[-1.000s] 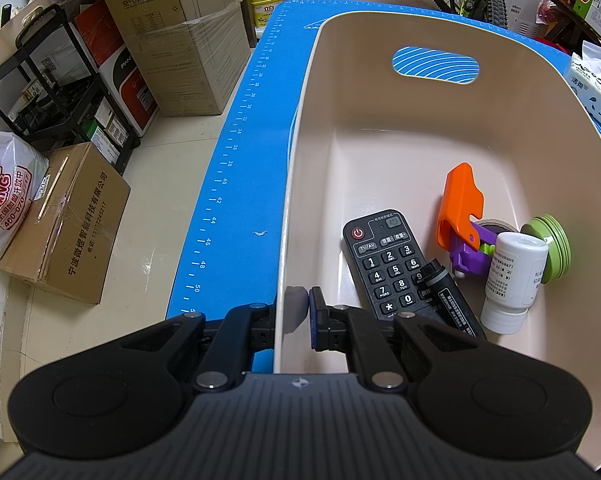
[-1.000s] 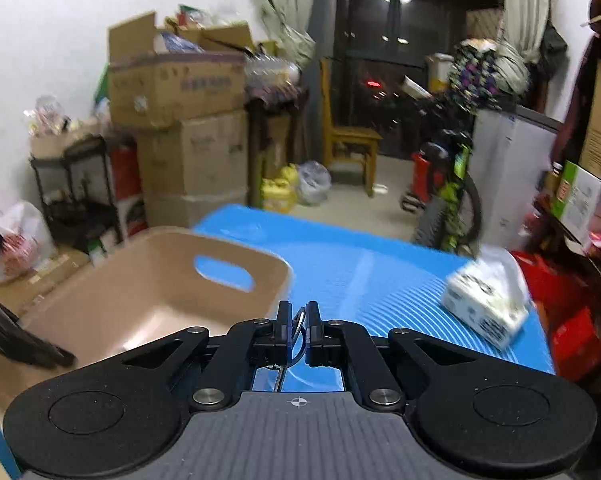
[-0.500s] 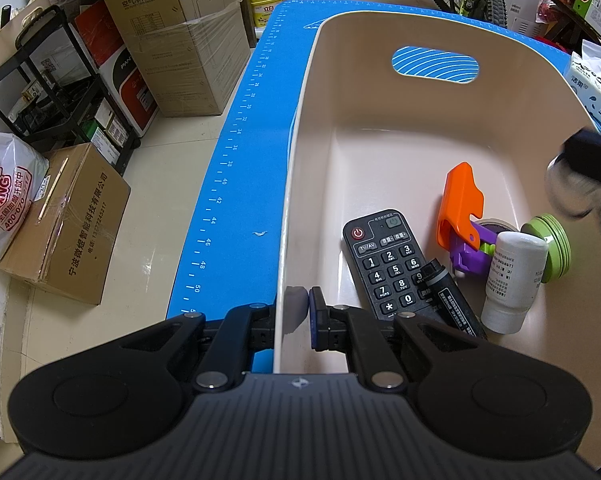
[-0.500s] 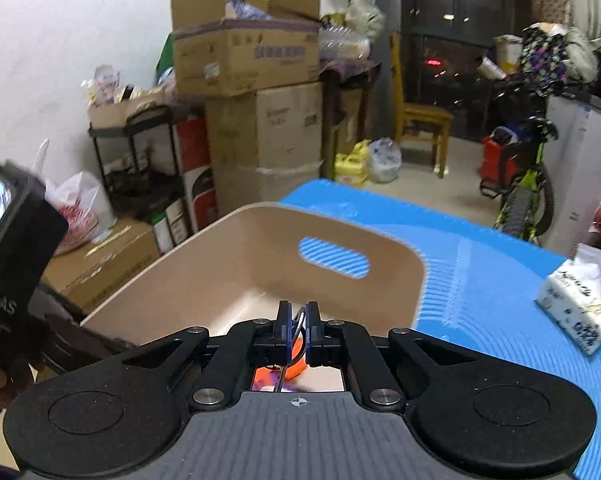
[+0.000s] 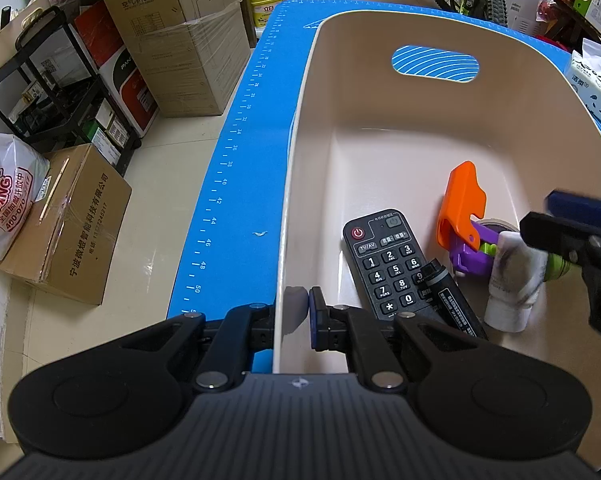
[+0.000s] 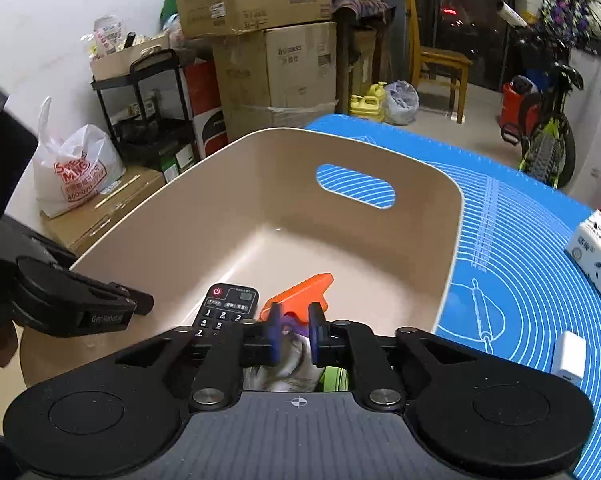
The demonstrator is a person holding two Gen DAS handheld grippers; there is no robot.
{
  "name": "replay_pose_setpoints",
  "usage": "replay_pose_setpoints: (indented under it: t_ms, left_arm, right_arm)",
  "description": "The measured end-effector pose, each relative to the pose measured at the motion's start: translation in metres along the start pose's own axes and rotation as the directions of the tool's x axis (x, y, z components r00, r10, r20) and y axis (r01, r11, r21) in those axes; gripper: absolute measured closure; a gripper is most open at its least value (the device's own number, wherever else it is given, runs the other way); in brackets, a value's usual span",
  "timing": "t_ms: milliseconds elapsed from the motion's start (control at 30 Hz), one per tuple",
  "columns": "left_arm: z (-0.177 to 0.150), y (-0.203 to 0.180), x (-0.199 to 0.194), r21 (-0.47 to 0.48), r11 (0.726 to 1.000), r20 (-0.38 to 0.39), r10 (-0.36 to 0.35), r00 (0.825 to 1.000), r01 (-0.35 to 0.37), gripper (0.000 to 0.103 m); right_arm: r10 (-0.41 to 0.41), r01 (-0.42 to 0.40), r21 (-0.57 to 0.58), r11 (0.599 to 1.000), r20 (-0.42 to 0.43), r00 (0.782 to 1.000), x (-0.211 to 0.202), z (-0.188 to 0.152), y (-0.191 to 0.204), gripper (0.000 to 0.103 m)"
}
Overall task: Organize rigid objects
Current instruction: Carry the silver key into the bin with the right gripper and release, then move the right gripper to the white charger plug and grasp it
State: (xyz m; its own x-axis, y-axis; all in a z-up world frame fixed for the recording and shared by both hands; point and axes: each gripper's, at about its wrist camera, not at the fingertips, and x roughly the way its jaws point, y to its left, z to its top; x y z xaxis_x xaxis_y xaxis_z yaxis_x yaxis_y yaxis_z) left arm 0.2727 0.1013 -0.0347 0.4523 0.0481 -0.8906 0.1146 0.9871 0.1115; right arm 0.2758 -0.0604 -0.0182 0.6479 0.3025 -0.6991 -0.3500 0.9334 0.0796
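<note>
A beige bin (image 5: 300,184) stands on the blue mat (image 5: 244,184). My left gripper (image 5: 296,312) is shut on the bin's near-left wall. Inside lie a black remote (image 5: 384,264), a black marker (image 5: 452,300), an orange and purple toy (image 5: 460,204), a white bottle (image 5: 512,280) and a green lid (image 5: 558,270). My right gripper (image 6: 294,334) hangs over the bin above the bottle and toy (image 6: 300,290), jaws parted and empty; it shows at the right edge of the left wrist view (image 5: 572,232). The key ring it carried is not visible.
A tissue pack (image 6: 598,256) and a white charger block (image 6: 568,356) lie on the mat right of the bin. Cardboard boxes (image 5: 180,40), a black rack (image 5: 60,92) and a bicycle (image 6: 548,136) stand around the table.
My right gripper swung left and down over the bin and its jaws opened; the key ring it pinched is gone from between them. My left gripper has not moved.
</note>
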Motion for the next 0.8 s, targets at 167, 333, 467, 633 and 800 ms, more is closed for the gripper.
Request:
replay_pose_setpoints:
  t_ms: [167,333,467,633,800]
  left_arm:
    - [0.000,0.000,0.000,0.000,1.000,-0.001,0.003,1.000,-0.003,0.092]
    - [0.000,-0.001,-0.001,0.001,1.000,-0.001,0.003,1.000,-0.003,0.091]
    - [0.000,-0.001,-0.001,0.001,1.000,-0.001,0.003,1.000,-0.003,0.091]
    - [0.000,-0.001,-0.001,0.001,1.000,-0.001,0.004,1.000,-0.004,0.091]
    - [0.000,-0.001,-0.001,0.001,1.000,-0.001,0.004,1.000,-0.004,0.091]
  right_arm:
    - [0.010,-0.012,0.058,0.998,0.040,0.999,-0.014,0.003,-0.015,0.034]
    - [0.001,-0.008,0.100,0.995,0.073,0.997,-0.028,0.009,-0.033,0.025]
    - [-0.046,0.034,0.110,0.993,0.111,0.993,-0.044,0.010,-0.051,0.014]
    - [-0.138,0.119,0.161,0.980,0.115,0.984,-0.057,0.006,-0.086,0.014]
    - [-0.249,0.222,0.271,0.936,0.068,0.966,-0.055,-0.004,-0.129,0.013]
